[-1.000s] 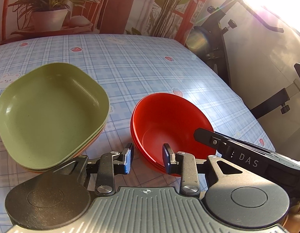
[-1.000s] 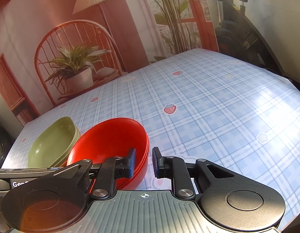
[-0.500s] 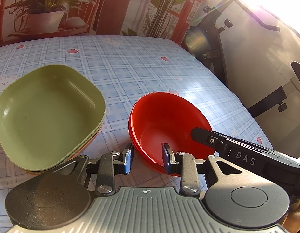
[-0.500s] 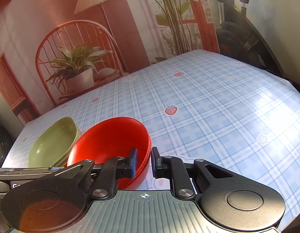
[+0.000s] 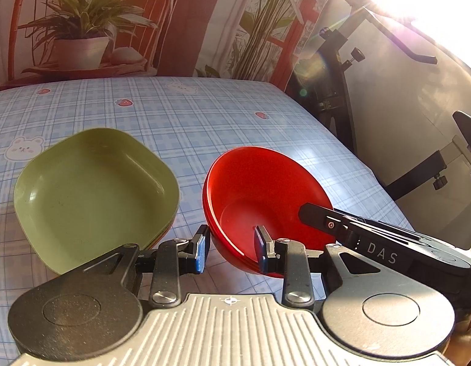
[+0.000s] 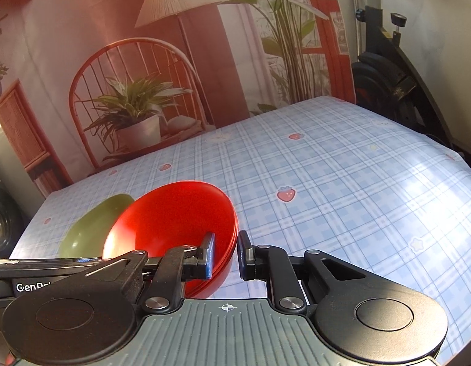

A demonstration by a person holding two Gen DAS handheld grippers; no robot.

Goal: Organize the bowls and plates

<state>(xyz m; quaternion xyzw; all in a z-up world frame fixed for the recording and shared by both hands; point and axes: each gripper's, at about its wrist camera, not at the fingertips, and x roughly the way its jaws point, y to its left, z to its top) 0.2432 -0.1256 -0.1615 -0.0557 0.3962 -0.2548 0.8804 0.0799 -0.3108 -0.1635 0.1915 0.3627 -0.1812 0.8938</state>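
From your left wrist view, the left gripper [image 5: 230,247] straddles the near rim of the glossy red plastic bowl stack [image 5: 260,195], jaws apart, beside the square green plastic plates [image 5: 92,189]. From your right wrist view, the right gripper [image 6: 225,255] straddles the bowls' right rim near the blue checked table [image 6: 342,189] middle, unclosed. Light, stiff, slippery: pinch the rim.

The red bowls [image 5: 263,195] were nested in a stack of round, glossy bowls, tilted rather than level, with layered rims showing along the near edge. Just left of them, apart, lay the green plates [image 5: 92,195], a stack of squarish, rounded-corner dishes; an orange edge showed at the bottom. Both stacks stood on the blue plaid tablecloth [image 5: 205,122].
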